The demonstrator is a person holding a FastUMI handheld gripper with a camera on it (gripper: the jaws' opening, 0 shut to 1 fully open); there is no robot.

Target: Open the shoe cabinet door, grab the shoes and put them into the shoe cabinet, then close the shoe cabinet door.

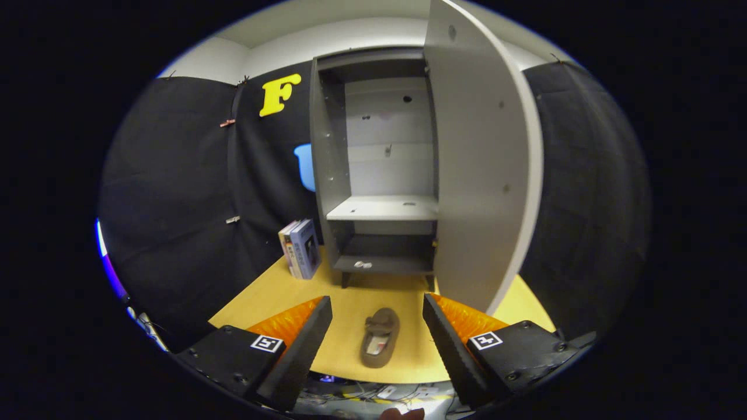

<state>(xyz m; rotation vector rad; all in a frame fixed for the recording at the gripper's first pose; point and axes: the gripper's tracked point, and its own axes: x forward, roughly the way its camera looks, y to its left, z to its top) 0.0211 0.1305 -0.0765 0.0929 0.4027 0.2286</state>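
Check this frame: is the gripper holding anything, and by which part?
Nothing is held. The gripper is open, and the shoe lies on the table between its fingers, untouched by either.

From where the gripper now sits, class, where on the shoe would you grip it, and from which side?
Grip the shoe across its narrow middle, coming down from above. It lies flat on the table, lengthwise toward the cabinet, centred between the open gripper fingers, so they could likely close on both long sides.
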